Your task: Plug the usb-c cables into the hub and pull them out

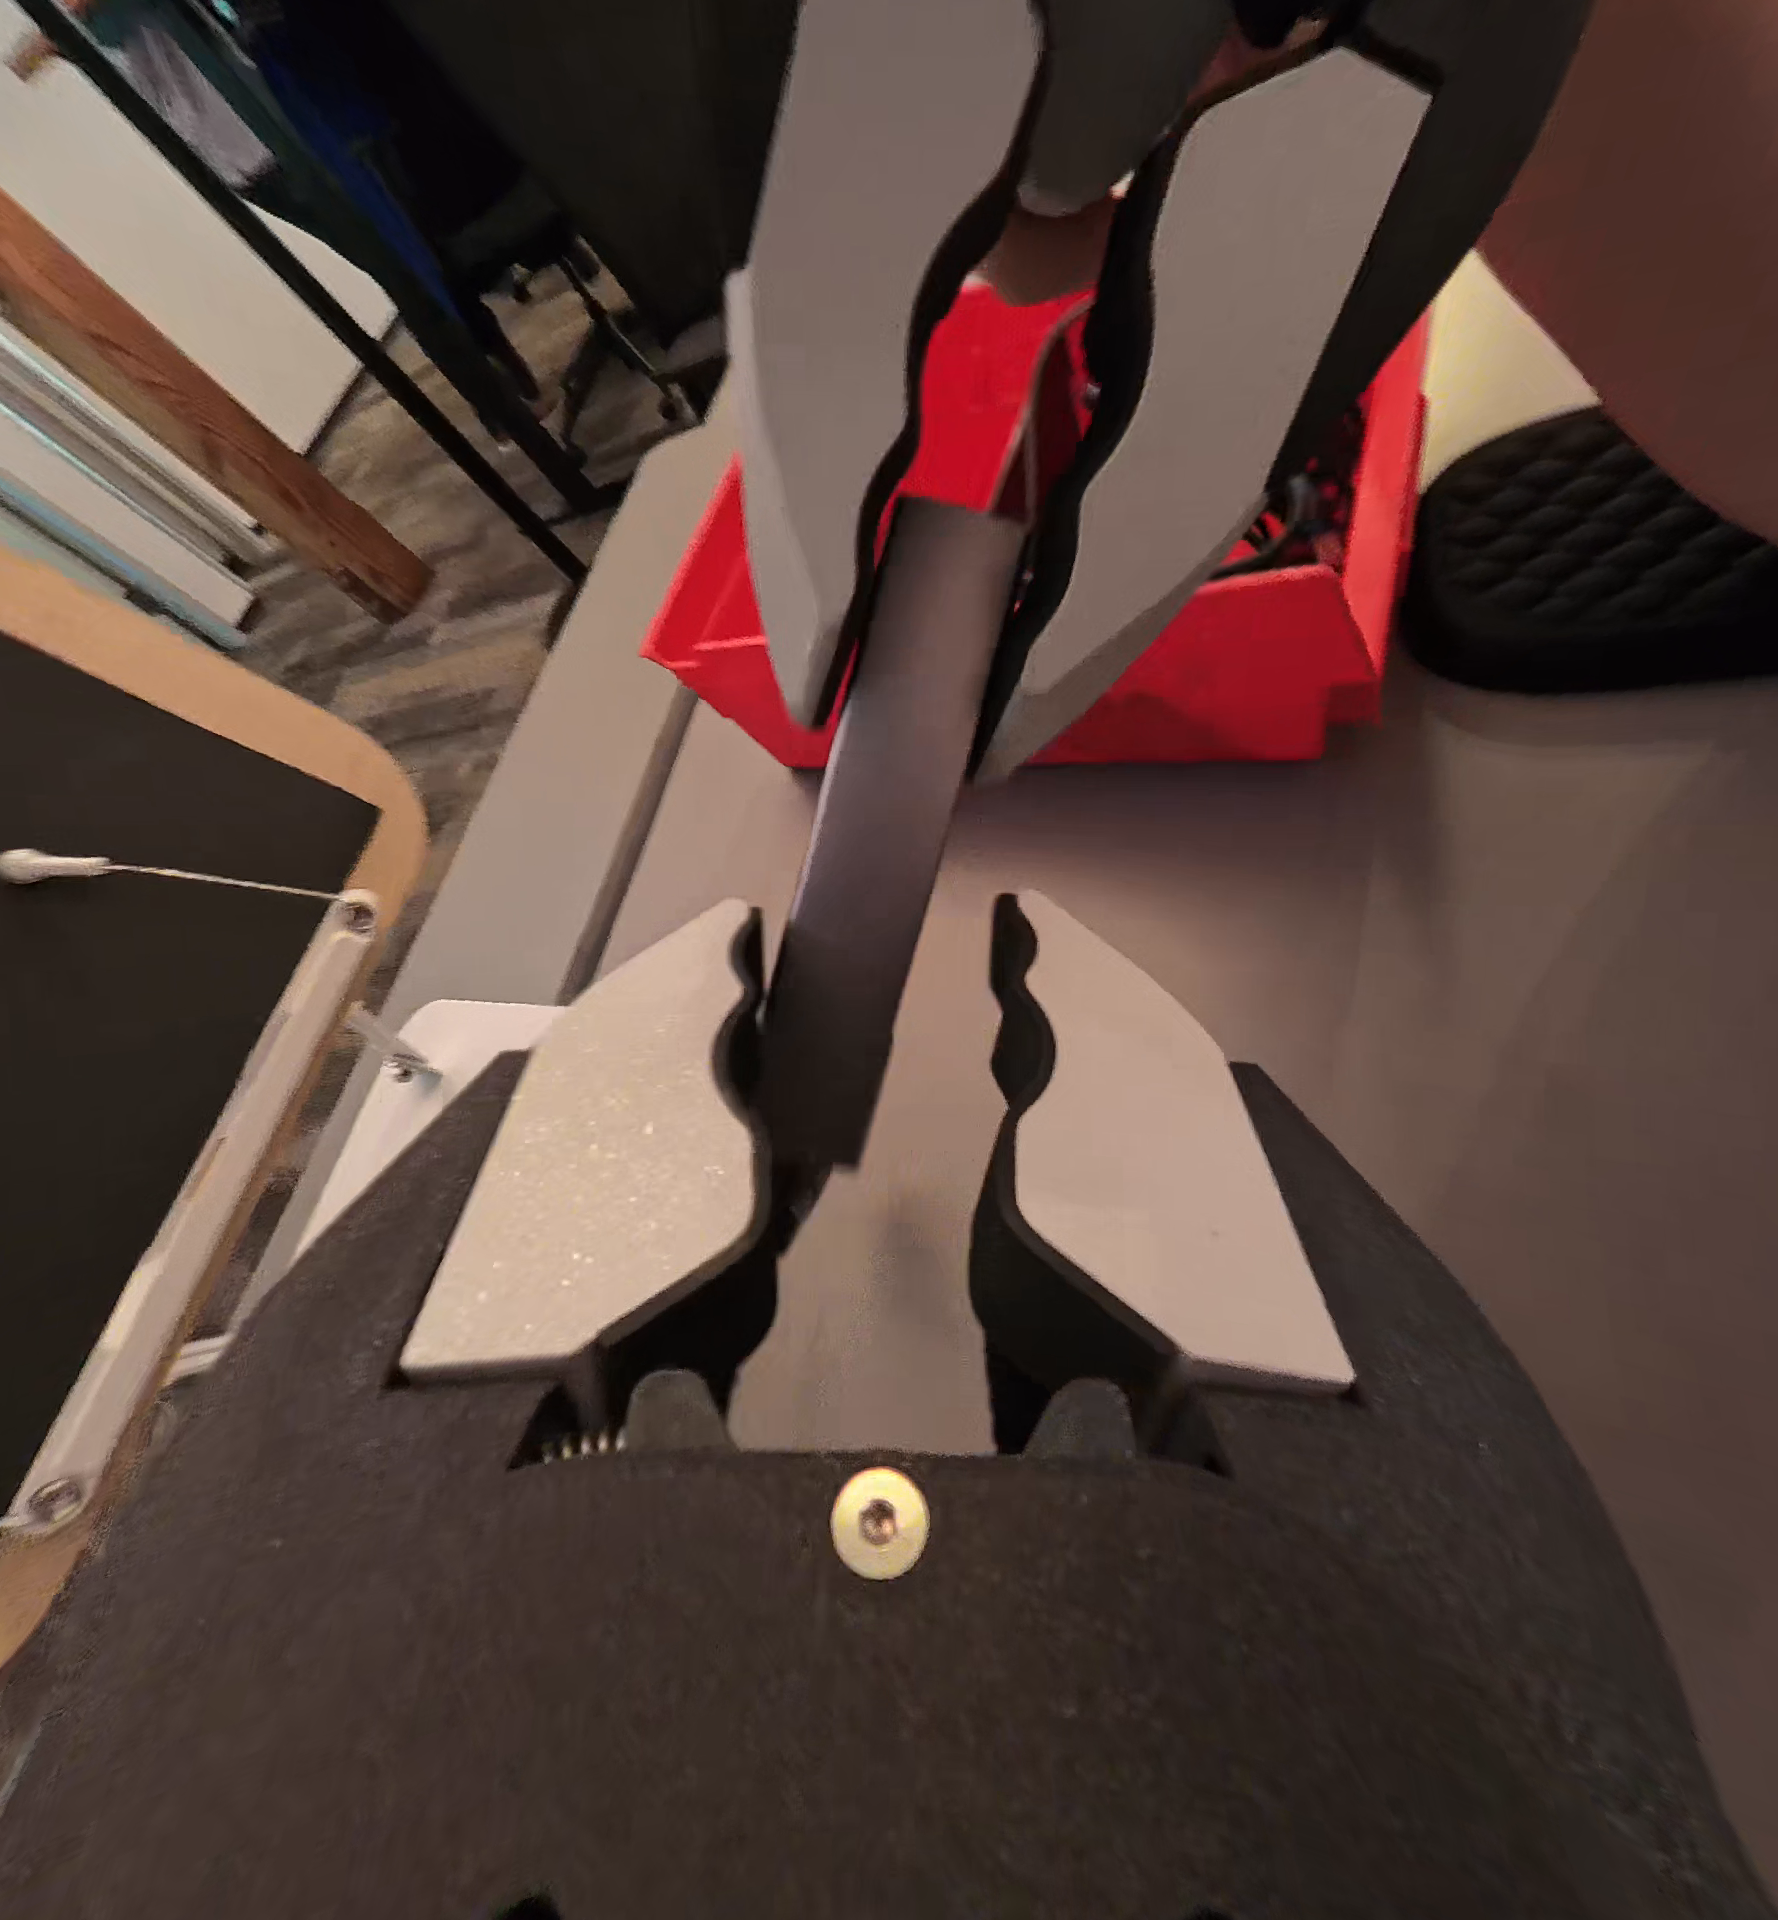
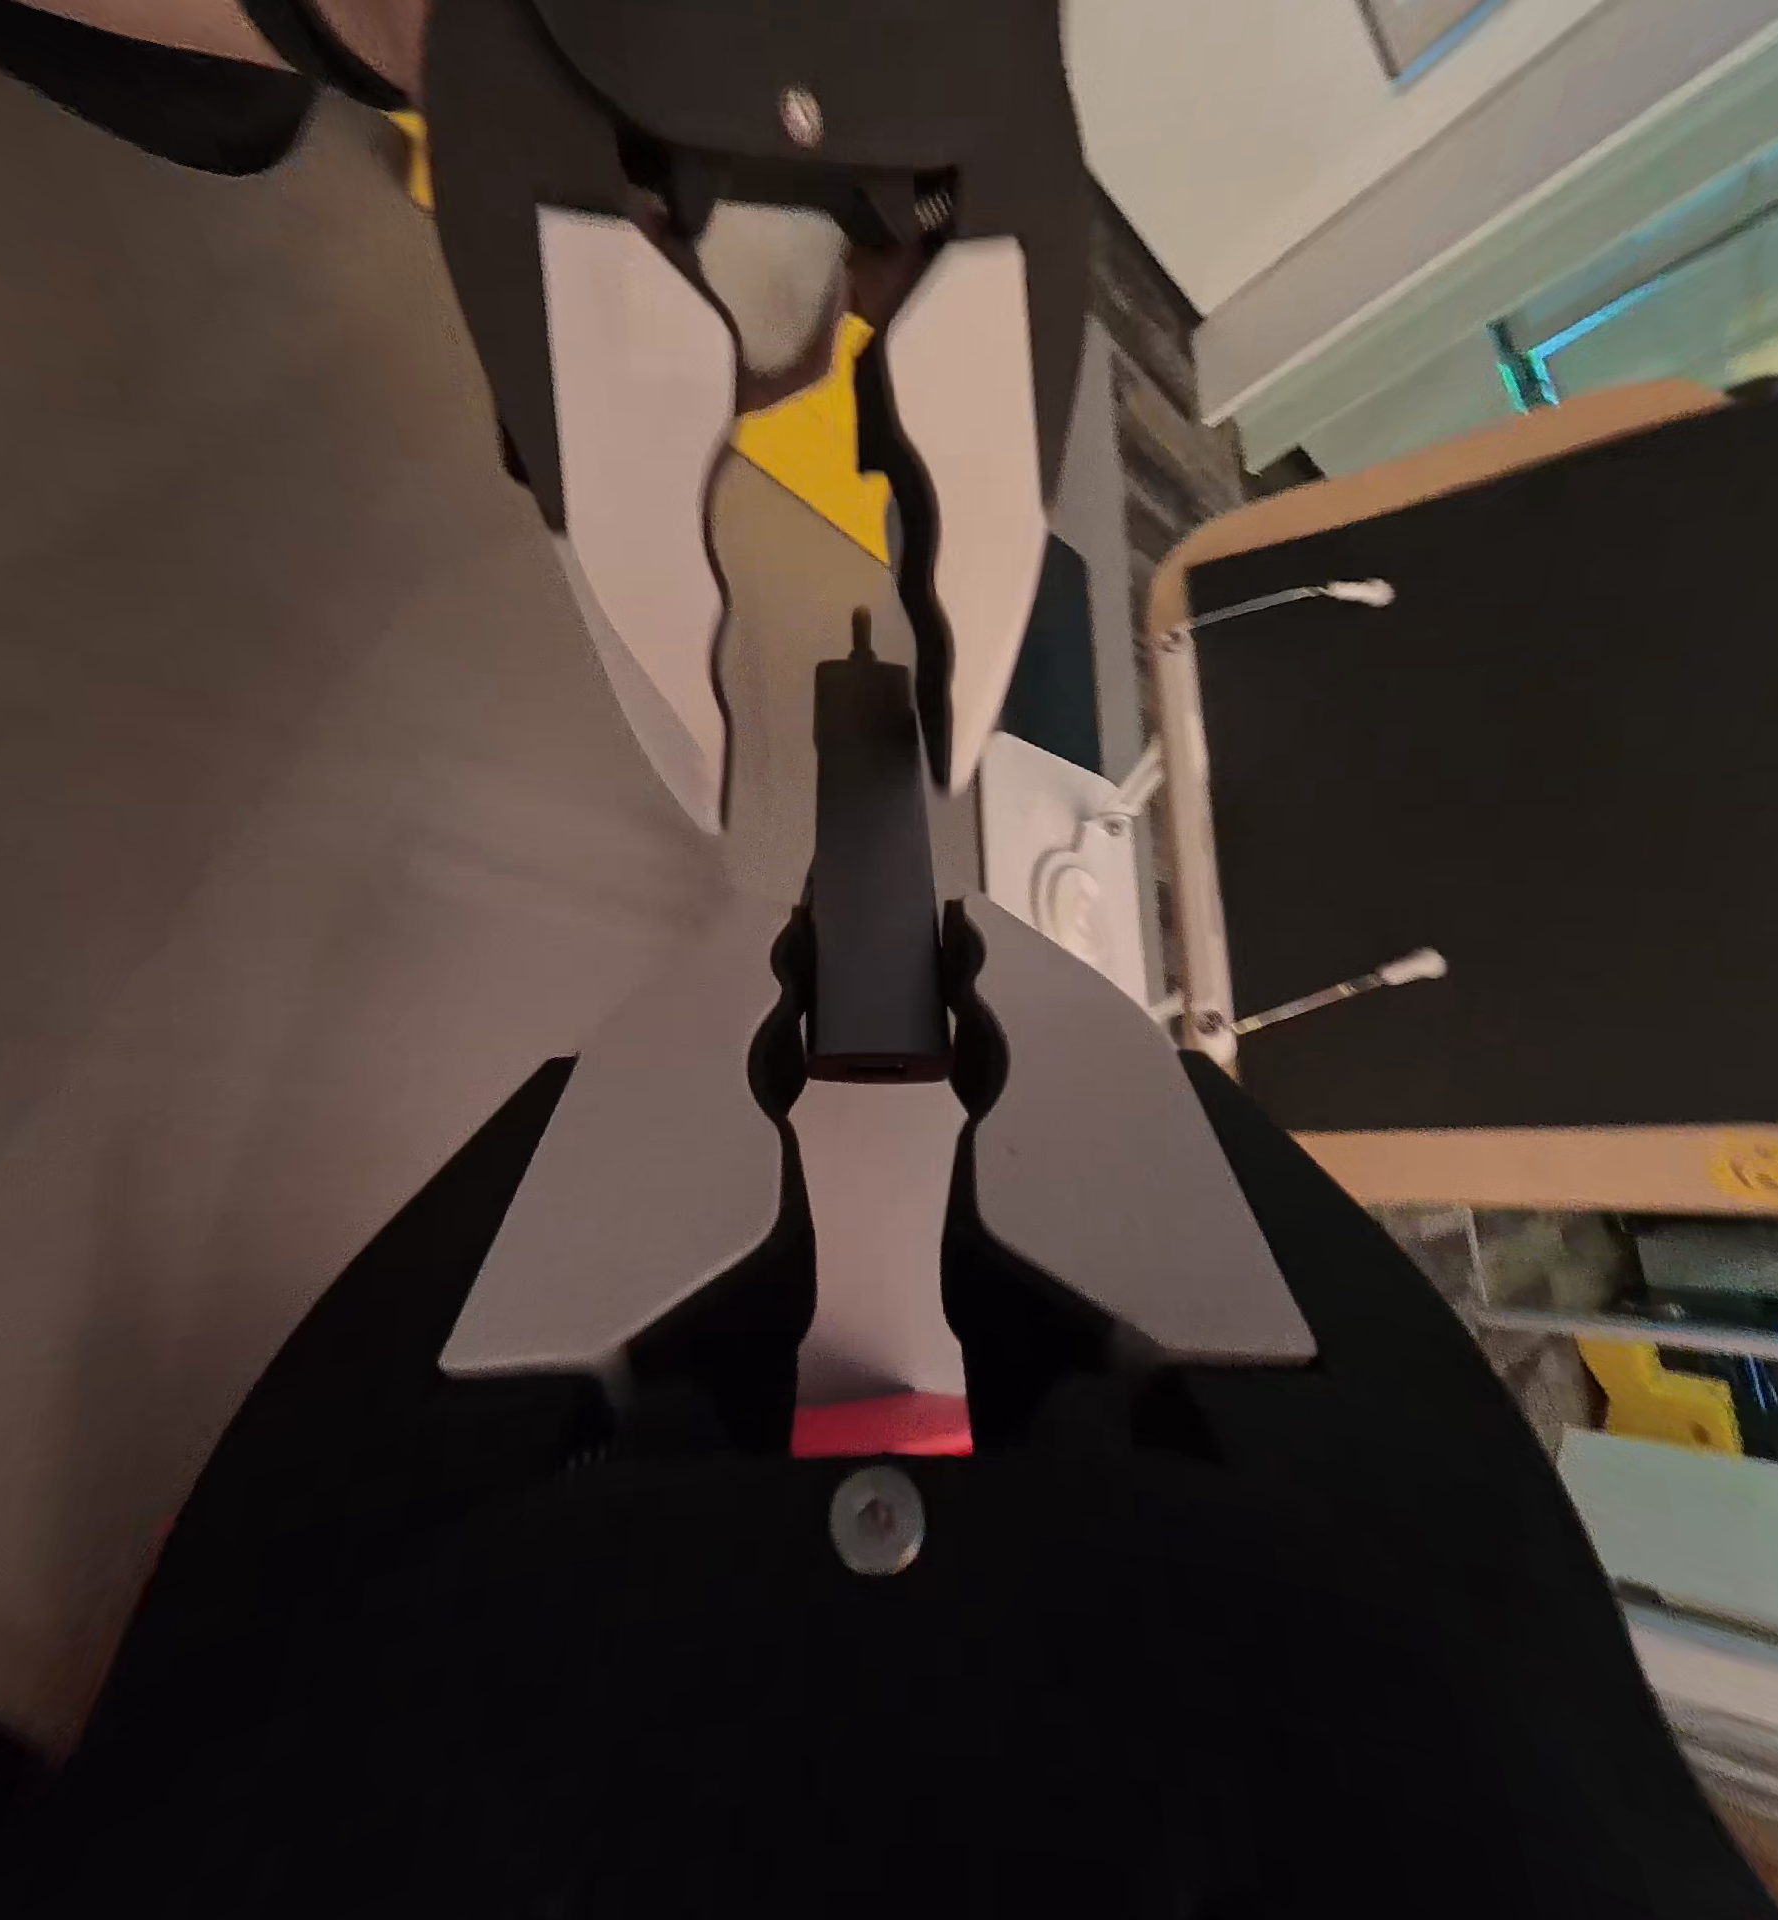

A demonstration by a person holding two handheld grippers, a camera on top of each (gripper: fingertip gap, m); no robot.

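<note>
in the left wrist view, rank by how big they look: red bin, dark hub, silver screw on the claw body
1. red plastic bin, partly hidden
2. dark flat slim hub
3. round silver screw, smallest though nearest the camera

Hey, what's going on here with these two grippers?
The right gripper is clamped on one end of a slim dark grey rectangular hub, holding it above the grey table. The left gripper faces it, fingers apart around the hub's other end; one finger seems to touch it, the other stands clear. No cable is plugged into the port facing the right wrist camera. A red plastic bin sits behind.
</note>
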